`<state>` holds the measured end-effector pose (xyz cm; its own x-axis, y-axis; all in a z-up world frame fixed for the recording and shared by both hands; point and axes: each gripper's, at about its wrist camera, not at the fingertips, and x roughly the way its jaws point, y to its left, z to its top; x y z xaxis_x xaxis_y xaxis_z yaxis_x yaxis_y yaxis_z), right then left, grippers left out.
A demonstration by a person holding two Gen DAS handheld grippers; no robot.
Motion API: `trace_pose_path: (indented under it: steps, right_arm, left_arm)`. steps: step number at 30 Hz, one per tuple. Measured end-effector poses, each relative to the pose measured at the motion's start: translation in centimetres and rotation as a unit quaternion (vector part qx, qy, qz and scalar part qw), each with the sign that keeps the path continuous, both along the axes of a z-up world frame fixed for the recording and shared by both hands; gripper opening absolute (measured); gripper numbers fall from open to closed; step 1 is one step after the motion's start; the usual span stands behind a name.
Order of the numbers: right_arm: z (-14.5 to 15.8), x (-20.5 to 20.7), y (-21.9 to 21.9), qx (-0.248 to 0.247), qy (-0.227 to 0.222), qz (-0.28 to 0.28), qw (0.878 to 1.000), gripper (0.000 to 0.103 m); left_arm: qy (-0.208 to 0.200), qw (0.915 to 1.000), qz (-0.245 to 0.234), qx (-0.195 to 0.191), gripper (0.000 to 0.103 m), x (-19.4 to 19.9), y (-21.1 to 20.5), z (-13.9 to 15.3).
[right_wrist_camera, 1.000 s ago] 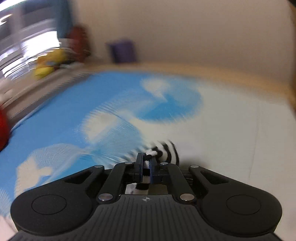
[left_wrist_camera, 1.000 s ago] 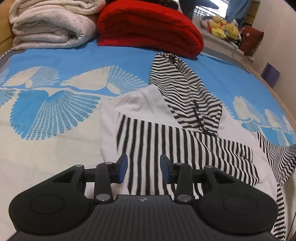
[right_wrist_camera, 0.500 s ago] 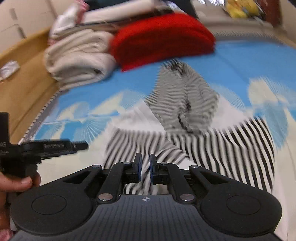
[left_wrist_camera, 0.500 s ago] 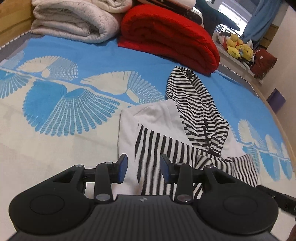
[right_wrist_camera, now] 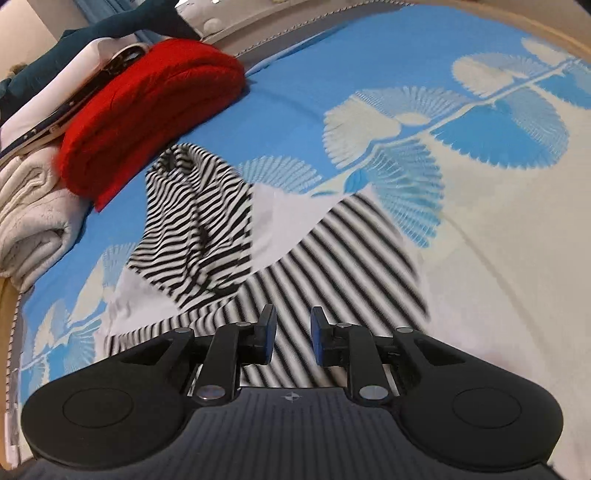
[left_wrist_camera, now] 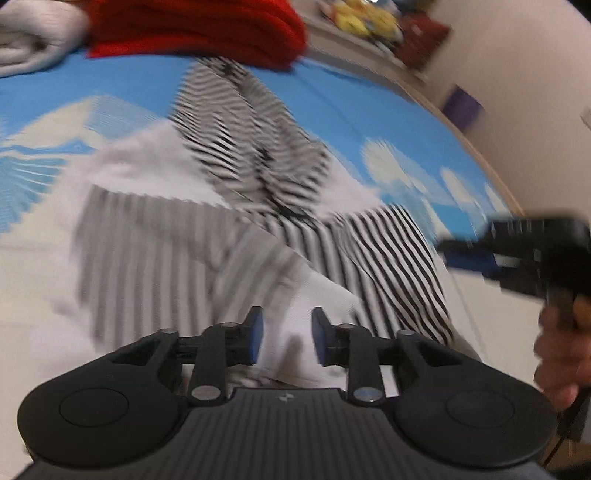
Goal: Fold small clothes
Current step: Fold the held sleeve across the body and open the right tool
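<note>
A small black-and-white striped hooded top point(left_wrist_camera: 258, 206) lies on the blue and white bedspread, its hood pointing toward the far blankets. Its sleeves are folded across the body. My left gripper point(left_wrist_camera: 284, 341) is open and empty just above the garment's near white hem. My right gripper point(right_wrist_camera: 293, 336) is open and empty over the striped sleeve point(right_wrist_camera: 343, 266). The right gripper also shows, blurred, at the right edge of the left wrist view point(left_wrist_camera: 513, 254).
A folded red blanket point(right_wrist_camera: 147, 114) and a cream blanket point(right_wrist_camera: 29, 221) lie at the far side of the bed. Stuffed toys point(left_wrist_camera: 365, 18) sit on a ledge beyond. The bed's wooden edge point(left_wrist_camera: 476, 144) runs along the right by the wall.
My right gripper swung from the bed's edge over the garment, let go of the striped sleeve and opened. My left gripper moved right along the hem and stayed open.
</note>
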<state>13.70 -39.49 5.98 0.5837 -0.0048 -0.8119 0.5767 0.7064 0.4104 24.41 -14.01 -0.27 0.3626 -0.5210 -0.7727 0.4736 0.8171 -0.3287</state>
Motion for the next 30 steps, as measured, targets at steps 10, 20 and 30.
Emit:
trace_pose_path:
  steps: [10, 20, 30]
  right_arm:
    - [0.0, -1.0, -0.6, 0.014, 0.012, 0.023, 1.0, 0.022]
    - [-0.1, -0.8, 0.8, 0.031, 0.021, 0.032, 0.999, 0.022]
    - [-1.4, 0.5, 2.2, 0.034, 0.037, 0.038, 0.998, 0.022]
  left_arm:
    - [-0.004, 0.9968, -0.019, 0.077, 0.006, -0.7, -2.8, -3.2]
    - [-0.035, 0.9712, 0.232, 0.04, 0.008, 1.3, 10.1, 2.6]
    - [0.113, 0.9565, 0.266, -0.037, 0.035, 5.2, 14.2, -1.8]
